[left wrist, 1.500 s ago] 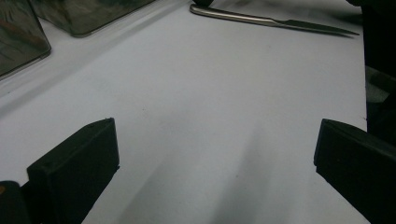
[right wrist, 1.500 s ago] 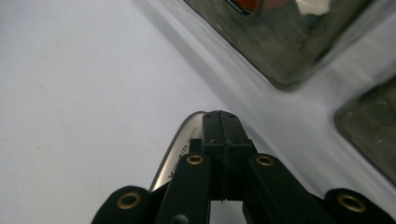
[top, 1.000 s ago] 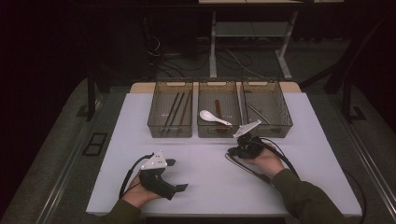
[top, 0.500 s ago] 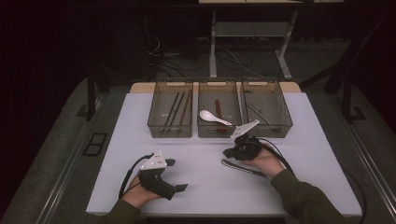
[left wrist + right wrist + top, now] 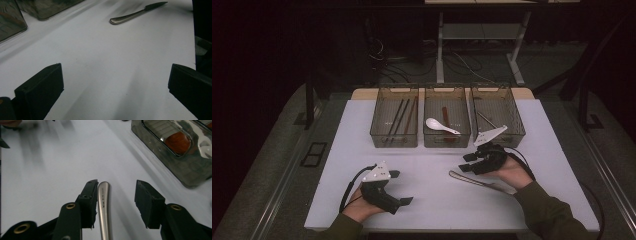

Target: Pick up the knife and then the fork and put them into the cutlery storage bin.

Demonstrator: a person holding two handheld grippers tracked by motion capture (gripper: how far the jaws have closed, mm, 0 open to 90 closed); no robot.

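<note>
Your right gripper (image 5: 116,201) has just been opening; the knife (image 5: 482,182) lies btwn its parted jaws, flat on the white table (image 5: 432,200), not gripped. Your left gripper (image 5: 399,187) sits wide open w/ nothing in it. Looks like sorting is nearly done: 3 smoky clear plastic bins (image 5: 447,122) hold chopsticks, a glossy white spoon (image 5: 441,125) etc. The knife is slim brushed metal w/ a rounded handle end, likely slippery.

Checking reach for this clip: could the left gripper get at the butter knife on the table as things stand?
Probably yes. The knife lies on bare table ahead of the left gripper, whose jaws stand open, with nothing between. The right gripper hovers over its handle, though.
</note>
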